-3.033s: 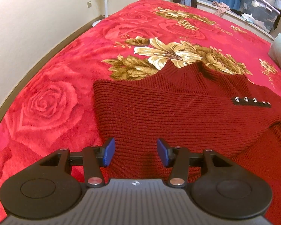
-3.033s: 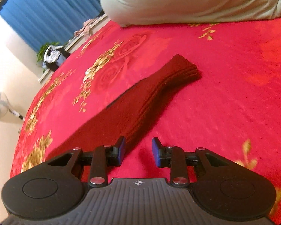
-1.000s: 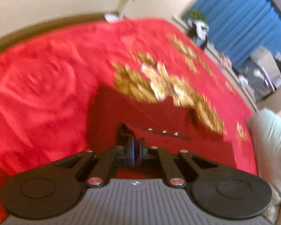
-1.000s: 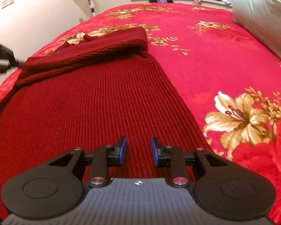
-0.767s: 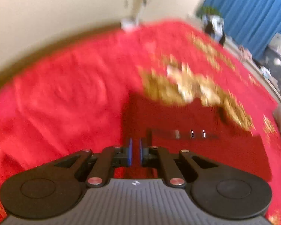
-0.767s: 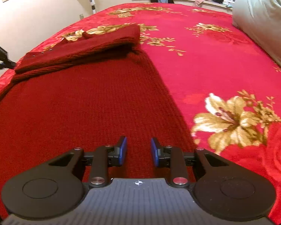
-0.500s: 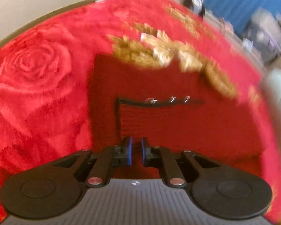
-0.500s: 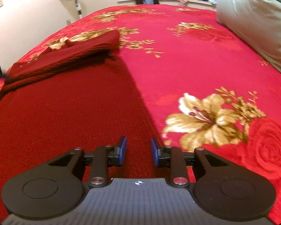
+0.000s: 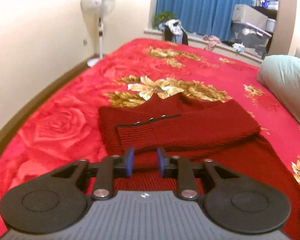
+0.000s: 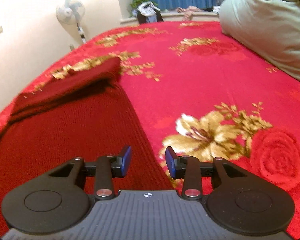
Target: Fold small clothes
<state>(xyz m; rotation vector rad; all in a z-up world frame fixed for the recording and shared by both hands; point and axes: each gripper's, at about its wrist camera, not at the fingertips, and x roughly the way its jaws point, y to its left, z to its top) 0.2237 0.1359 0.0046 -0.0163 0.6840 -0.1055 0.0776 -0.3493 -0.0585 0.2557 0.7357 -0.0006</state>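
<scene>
A dark red knitted sweater (image 9: 190, 132) lies on the red floral bedspread (image 9: 70, 104). One sleeve (image 9: 200, 124) is folded across its chest, the cuff with small metal buttons (image 9: 150, 119) at the left. My left gripper (image 9: 145, 162) hovers just short of that cuff; its jaws are opening and nothing is between them. In the right wrist view the sweater's body (image 10: 70, 136) fills the left, its side edge running toward my right gripper (image 10: 148, 159). That gripper's jaws are opening above the sweater's edge, gripping nothing.
A pale green pillow (image 9: 288, 88) lies at the bed's right side, also large in the right wrist view (image 10: 270, 24). A standing fan (image 9: 99, 8), blue curtains (image 9: 200, 6), a window ledge with clutter and storage boxes (image 9: 250, 30) lie beyond the bed. The wall (image 9: 30, 40) runs along the left.
My left gripper, shut on the sleeve cuff a second ago, has let it go, opened and pulled back and up. My right gripper has slid right to the sweater's side edge and widened.
</scene>
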